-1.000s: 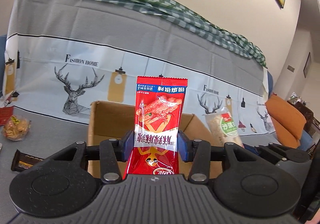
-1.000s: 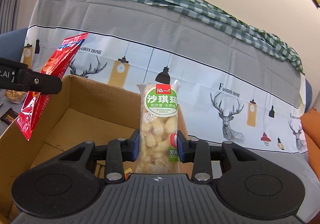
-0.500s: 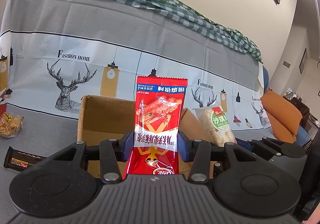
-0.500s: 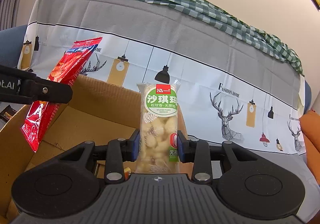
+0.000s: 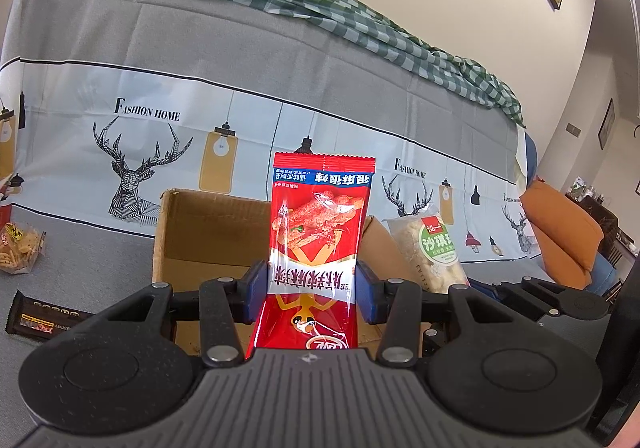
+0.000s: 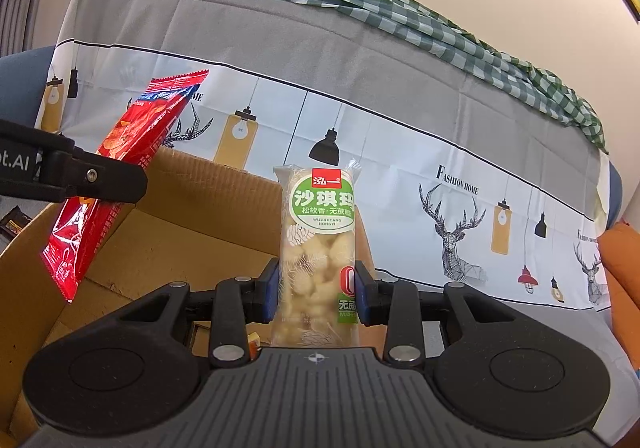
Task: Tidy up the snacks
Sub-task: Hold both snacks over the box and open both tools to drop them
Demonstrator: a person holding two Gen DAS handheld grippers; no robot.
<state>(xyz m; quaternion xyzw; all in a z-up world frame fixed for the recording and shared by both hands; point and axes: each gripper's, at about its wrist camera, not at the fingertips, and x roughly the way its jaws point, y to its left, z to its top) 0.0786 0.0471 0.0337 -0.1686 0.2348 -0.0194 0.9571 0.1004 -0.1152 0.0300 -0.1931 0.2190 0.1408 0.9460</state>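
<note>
My left gripper (image 5: 311,290) is shut on a red snack packet (image 5: 320,232), held upright above the open cardboard box (image 5: 208,232). The same red packet (image 6: 120,175) shows at the left of the right wrist view, tilted over the box (image 6: 192,232), clamped by the left gripper's fingers (image 6: 96,179). My right gripper (image 6: 316,288) is shut on a clear packet of pale puffed snack with a green label (image 6: 320,240), upright over the box's near right corner. That packet (image 5: 432,252) also appears at the right of the left wrist view.
The box sits on a sofa seat draped in a grey and white deer-print cover (image 5: 140,151). A bag of yellow crackers (image 5: 20,248) and a dark brown bar (image 5: 40,318) lie on the seat left of the box. An orange cushion (image 5: 560,236) is at the far right.
The left wrist view has swung a little, so the box now sits further right in it. In the right wrist view the red packet has drifted rightward and up, closer over the box.
</note>
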